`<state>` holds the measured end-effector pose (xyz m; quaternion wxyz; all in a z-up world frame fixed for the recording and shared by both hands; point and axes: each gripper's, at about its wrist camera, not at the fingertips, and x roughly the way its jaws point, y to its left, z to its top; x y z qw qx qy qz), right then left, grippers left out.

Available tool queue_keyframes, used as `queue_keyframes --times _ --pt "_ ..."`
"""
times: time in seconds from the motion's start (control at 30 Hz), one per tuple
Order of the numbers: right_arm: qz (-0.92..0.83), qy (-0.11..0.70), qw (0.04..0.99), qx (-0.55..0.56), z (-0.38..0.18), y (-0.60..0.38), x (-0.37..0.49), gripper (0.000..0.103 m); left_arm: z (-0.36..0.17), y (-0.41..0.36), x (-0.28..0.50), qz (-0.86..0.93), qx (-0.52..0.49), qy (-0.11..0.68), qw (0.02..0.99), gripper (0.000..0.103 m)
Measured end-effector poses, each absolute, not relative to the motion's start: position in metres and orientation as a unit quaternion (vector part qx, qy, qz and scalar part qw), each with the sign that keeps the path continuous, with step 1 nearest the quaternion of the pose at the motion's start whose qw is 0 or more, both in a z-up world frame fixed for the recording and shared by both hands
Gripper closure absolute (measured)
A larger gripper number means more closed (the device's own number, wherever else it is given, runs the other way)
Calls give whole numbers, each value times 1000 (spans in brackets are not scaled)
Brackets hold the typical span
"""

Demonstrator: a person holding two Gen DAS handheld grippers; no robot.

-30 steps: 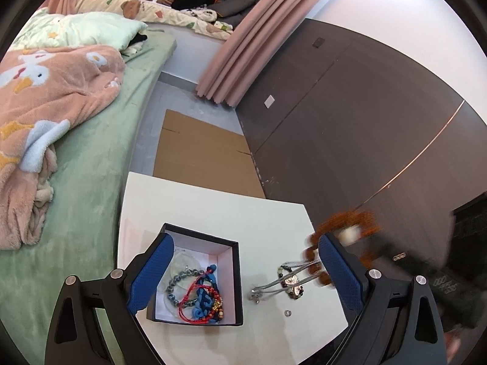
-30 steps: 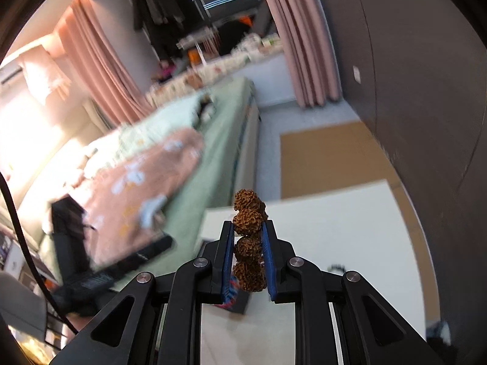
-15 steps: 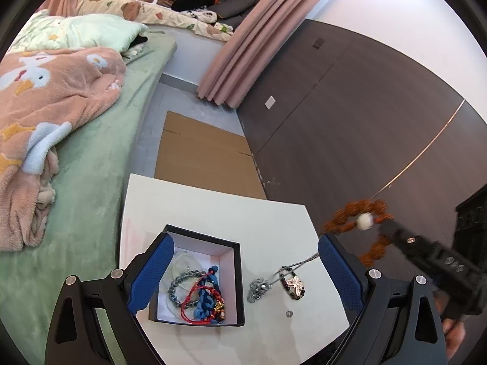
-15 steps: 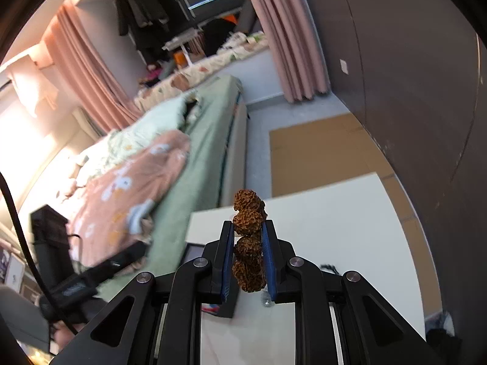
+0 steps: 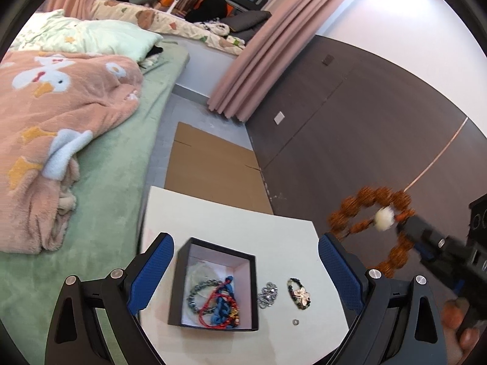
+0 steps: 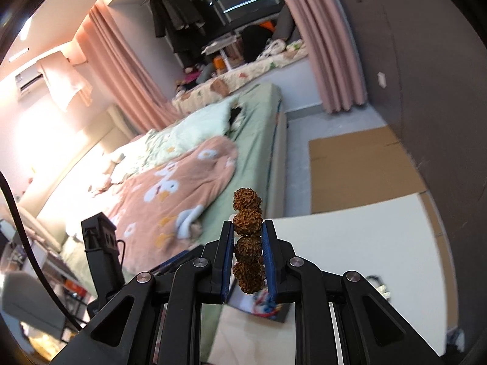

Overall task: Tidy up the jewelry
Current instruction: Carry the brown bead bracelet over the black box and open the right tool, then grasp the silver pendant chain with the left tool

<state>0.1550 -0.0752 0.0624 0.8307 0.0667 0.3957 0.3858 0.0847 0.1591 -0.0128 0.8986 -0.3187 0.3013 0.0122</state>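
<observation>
- Right of the black box, off the table edge: right gripper clamped on brown bead bracelet, airborne; 1 s ago lower, nearer the loose pieces.
- Silver chain now bunched just beside box; was stretched out.
- Left gripper jaws wide apart, straddling box.
- Est.: box drop-off next.

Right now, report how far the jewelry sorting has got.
Done: the black box already holds a grey bead bracelet plus red and blue cords. In hand: the right gripper is shut on the brown bead bracelet, held in the air. Left: the silver chain, flower bracelet and small ring lie on the white table. The left gripper is open.
</observation>
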Motion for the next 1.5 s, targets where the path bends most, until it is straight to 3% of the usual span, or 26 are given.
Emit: queue_keyframes --times 0.1,0.13,0.17,0.23,0.73,1.3,1.5 --pt "404 417 812 57 43 -56 157 82 -16 170 80 25 -325 301 896 7" --pt "410 429 803 54 35 -50 159 74 -17 174 79 28 -327 302 895 7" --pt "412 439 797 54 30 -48 161 57 -18 176 79 30 -328 302 894 7" --pt "405 451 793 64 21 -52 164 39 -19 180 77 34 -332 303 893 7" --pt "292 459 833 102 18 -169 179 33 -13 126 101 -18 -293 321 901 11" --pt "241 505 819 127 -32 -234 184 33 -54 16 149 -76 -170 435 881 49" --pt "234 524 808 132 -53 -242 192 33 -73 -8 163 -74 -136 465 872 50"
